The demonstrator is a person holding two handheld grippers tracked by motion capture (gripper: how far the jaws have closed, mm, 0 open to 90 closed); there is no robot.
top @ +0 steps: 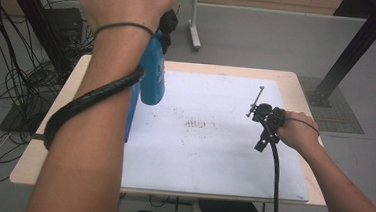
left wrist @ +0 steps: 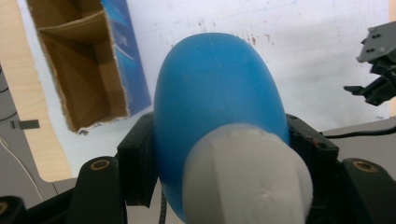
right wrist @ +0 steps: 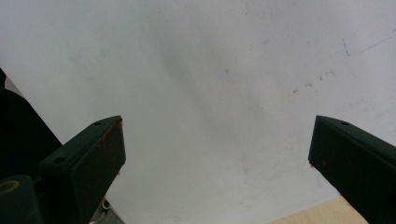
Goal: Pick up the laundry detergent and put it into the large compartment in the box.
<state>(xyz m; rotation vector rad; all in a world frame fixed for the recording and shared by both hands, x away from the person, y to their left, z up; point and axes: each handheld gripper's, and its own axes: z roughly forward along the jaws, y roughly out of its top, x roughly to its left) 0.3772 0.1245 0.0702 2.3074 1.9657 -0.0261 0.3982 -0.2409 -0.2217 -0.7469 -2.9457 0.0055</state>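
Between the left tool's (left wrist: 219, 154) jaws, clenched just below its white cap (left wrist: 247, 177), a blue plastic bottle (left wrist: 215, 93) hangs above the worktop (top: 224, 138) beside an open carton (left wrist: 79, 65) (smooth, rounded, likely light; could slip). Right tool (right wrist: 217, 154) released, empty.

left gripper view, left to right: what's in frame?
Open cardboard box with a blue outer side → blue bottle with a white cap, clamped between the left gripper jaws → right gripper at the far right, over the white mat.
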